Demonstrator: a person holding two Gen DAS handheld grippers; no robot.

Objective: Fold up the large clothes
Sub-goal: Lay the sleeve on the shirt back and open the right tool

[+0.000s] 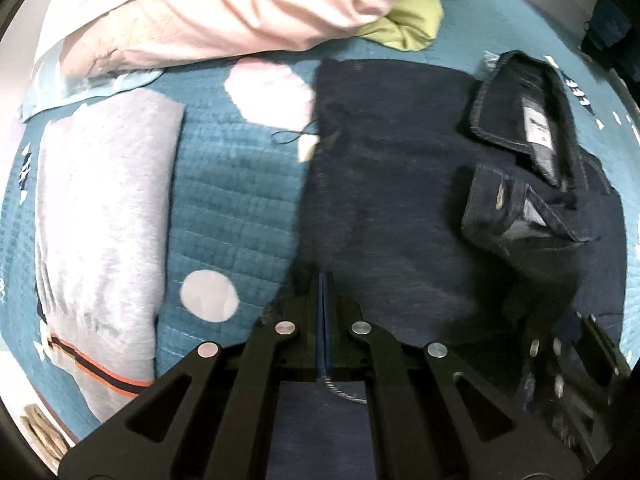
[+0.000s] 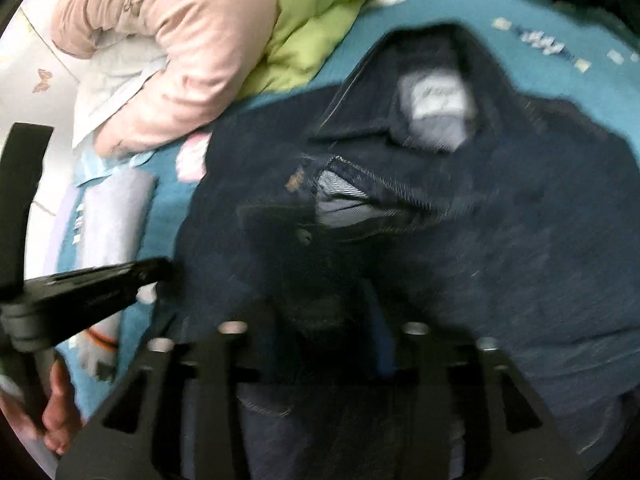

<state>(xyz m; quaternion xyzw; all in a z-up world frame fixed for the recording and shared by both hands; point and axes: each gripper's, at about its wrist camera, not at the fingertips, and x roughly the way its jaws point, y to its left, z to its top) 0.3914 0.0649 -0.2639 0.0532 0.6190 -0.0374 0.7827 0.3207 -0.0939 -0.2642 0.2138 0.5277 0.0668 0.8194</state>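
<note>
A dark denim jacket (image 1: 400, 168) lies spread on the teal quilt (image 1: 232, 200), its collar and white label (image 1: 536, 128) at the right. My left gripper (image 1: 324, 280) is shut on the jacket's near edge, and a fold of the denim hangs back under the fingers. In the blurred right wrist view the jacket (image 2: 500, 220) fills the middle, collar up. My right gripper (image 2: 336, 300) stands over it with its jaws apart; dark cloth lies between them and no pad presses on it. The left gripper (image 2: 100, 280) and the hand (image 2: 60, 408) holding it show at the left.
A folded grey garment (image 1: 104, 220) with an orange stripe lies left of the jacket. A pink padded coat (image 1: 220, 12) and a green garment (image 1: 408, 20) are heaped at the far side. The right gripper (image 1: 560, 360) shows at the lower right.
</note>
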